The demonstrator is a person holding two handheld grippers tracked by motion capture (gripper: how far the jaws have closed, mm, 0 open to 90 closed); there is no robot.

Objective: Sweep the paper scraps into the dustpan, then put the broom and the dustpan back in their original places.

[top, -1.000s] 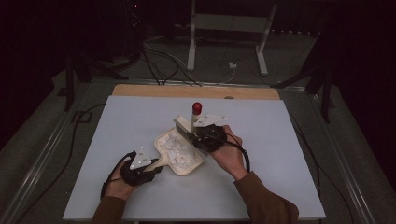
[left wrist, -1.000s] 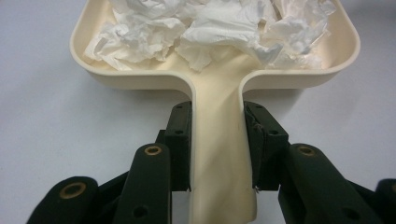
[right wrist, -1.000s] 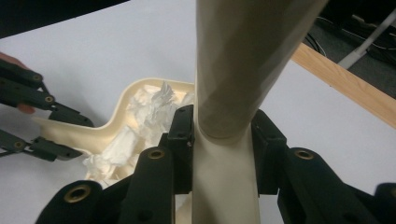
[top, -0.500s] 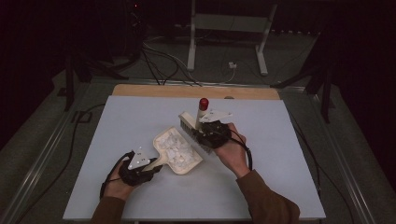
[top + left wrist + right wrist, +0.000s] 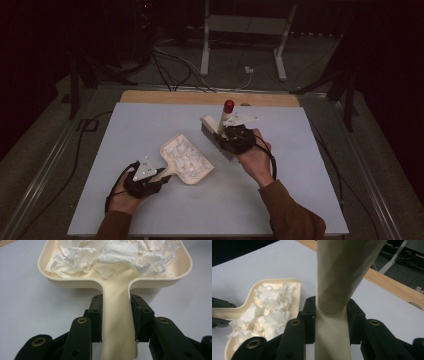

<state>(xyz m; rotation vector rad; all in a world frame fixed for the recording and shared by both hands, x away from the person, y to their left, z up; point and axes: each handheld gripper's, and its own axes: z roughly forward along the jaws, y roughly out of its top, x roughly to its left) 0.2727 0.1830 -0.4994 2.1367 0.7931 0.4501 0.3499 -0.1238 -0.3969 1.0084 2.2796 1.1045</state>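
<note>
A cream dustpan lies flat on the table, its tray full of crumpled white paper. My left gripper is shut on the dustpan's handle, with a jaw on each side. To the right of the dustpan, my right gripper is shut on the cream handle of a hand brush. The brush is lifted and tilted, its red-tipped handle end pointing up and away. In the right gripper view the dustpan lies down to the left, apart from the brush.
The pale grey tabletop has a wooden strip along its far edge. Cables and a metal stand sit on the dark floor beyond. A black cable trails off the table's left side.
My right gripper has carried the brush up and to the right, away from the dustpan. The left gripper and the dustpan have stayed where they were.
</note>
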